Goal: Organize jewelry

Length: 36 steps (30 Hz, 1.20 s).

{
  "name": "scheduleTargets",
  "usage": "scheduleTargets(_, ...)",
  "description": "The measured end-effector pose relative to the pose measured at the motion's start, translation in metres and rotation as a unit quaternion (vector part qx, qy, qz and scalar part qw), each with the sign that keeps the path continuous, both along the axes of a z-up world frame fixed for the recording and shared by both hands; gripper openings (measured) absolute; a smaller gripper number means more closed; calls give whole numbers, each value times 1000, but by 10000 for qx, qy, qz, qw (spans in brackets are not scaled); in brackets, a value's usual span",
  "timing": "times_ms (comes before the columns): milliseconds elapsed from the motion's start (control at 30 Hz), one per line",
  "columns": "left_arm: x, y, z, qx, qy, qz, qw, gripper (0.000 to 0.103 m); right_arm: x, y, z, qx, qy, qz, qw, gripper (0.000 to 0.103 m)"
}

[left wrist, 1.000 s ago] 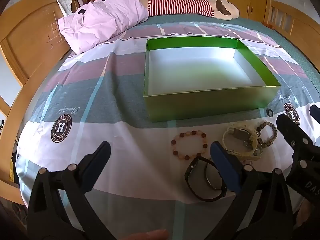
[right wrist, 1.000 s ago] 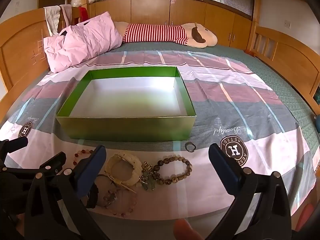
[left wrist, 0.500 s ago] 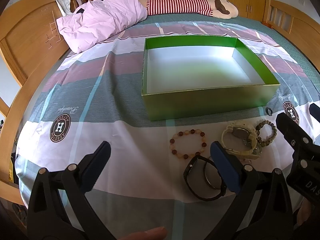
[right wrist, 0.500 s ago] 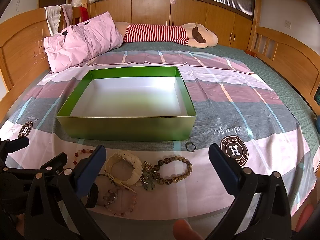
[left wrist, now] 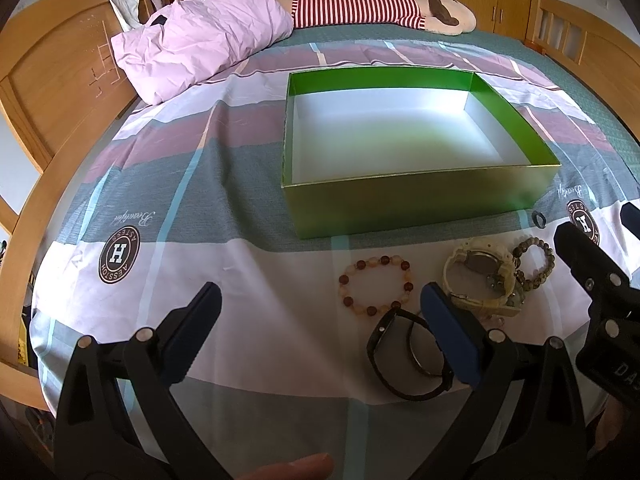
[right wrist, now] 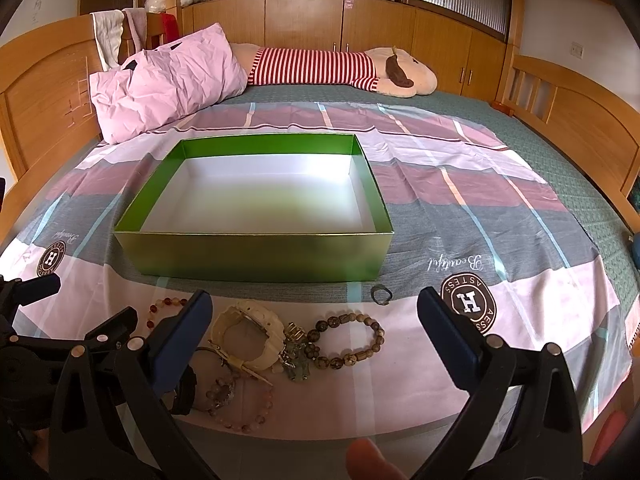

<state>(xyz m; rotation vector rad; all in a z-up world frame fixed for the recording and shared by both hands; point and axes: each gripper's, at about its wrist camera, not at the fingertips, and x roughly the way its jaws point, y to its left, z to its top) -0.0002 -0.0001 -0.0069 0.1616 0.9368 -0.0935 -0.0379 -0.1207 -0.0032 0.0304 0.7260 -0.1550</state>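
Both grippers, left (left wrist: 318, 304) and right (right wrist: 314, 310), are hovering spread apart and empty; the light, slippery red-and-cream beaded bracelet (left wrist: 376, 286) is probably best pinched across its strand, then dropped into the green cardboard box (left wrist: 420, 204).

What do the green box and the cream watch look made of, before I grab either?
Green box: probably cardboard with a glossy metallic green wrap, given its thin straight walls, soft sheen and matte white interior. Cream watch: likely matte plastic or resin, with a thick moulded band and no glint; the exact material is uncertain.
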Motion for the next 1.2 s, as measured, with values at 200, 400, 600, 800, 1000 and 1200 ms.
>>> scheduleTargets(200,0,0,-1,7,12,-15,10000,101,0,0,0,-6,-5,2,10000,102)
scheduleTargets(400,-1,-1,0,17,21,-25,10000,101,-1,2,0,-22,1,30,10000,102)
scheduleTargets(600,-1,-2,-1,23,33,-29,10000,101,-1,1,0,-7,13,41,10000,102)
scheduleTargets(800,-2,-3,-2,41,44,-37,10000,101,-1,1,0,-12,27,70,10000,102)
scheduleTargets(1000,0,-3,-3,74,71,-29,9999,101,-1,-1,0,-104,12,-19,9999,102)
scheduleTargets(1200,2,-1,-1,164,38,-101,9998,101,8,-13,4,-551,33,-113,9984,102)
